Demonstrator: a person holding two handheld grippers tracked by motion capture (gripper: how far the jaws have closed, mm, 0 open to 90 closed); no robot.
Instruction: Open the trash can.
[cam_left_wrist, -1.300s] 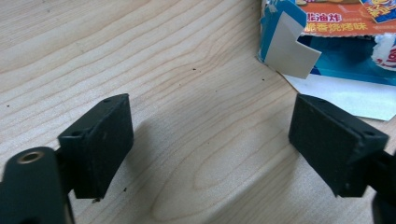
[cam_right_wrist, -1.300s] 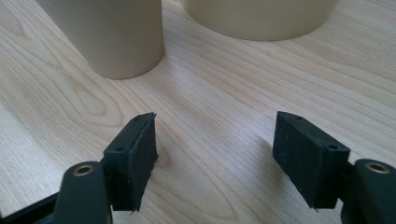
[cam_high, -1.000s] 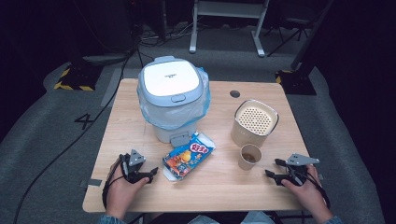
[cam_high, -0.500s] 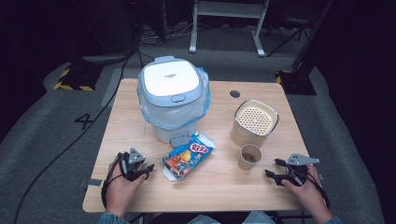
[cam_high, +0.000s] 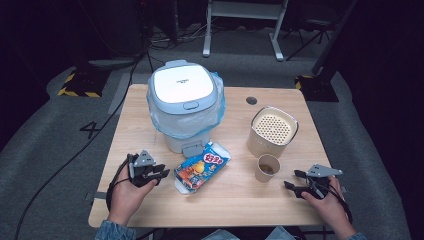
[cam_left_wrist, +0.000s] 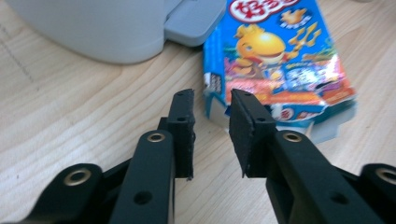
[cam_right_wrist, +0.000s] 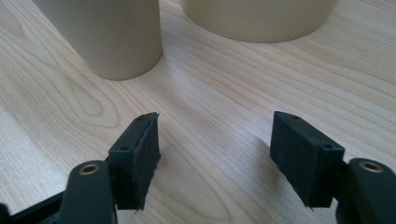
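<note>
A blue snack box (cam_high: 202, 167) with a cartoon fish lies flat on the wooden table (cam_high: 235, 200), in front of a white lidded bin (cam_high: 184, 107). My left gripper (cam_high: 162, 172) rests just left of the box. In the left gripper view its jaws (cam_left_wrist: 212, 100) stand a narrow gap apart with nothing between them, and the box's corner (cam_left_wrist: 275, 60) lies just past the tips. My right gripper (cam_high: 292, 181) lies at the front right, wide open (cam_right_wrist: 215, 126) and empty, pointing at a paper cup (cam_high: 267, 167) (cam_right_wrist: 112, 37).
A beige canister with a perforated lid (cam_high: 274, 131) (cam_right_wrist: 257, 18) stands behind the cup. The bin carries a clear bag liner and a foot pedal (cam_left_wrist: 196, 23) at its base. A dark round hole (cam_high: 251, 100) sits near the table's back edge.
My left hand has edged slightly forward, toward the snack box. The right hand and the objects have stayed put.
</note>
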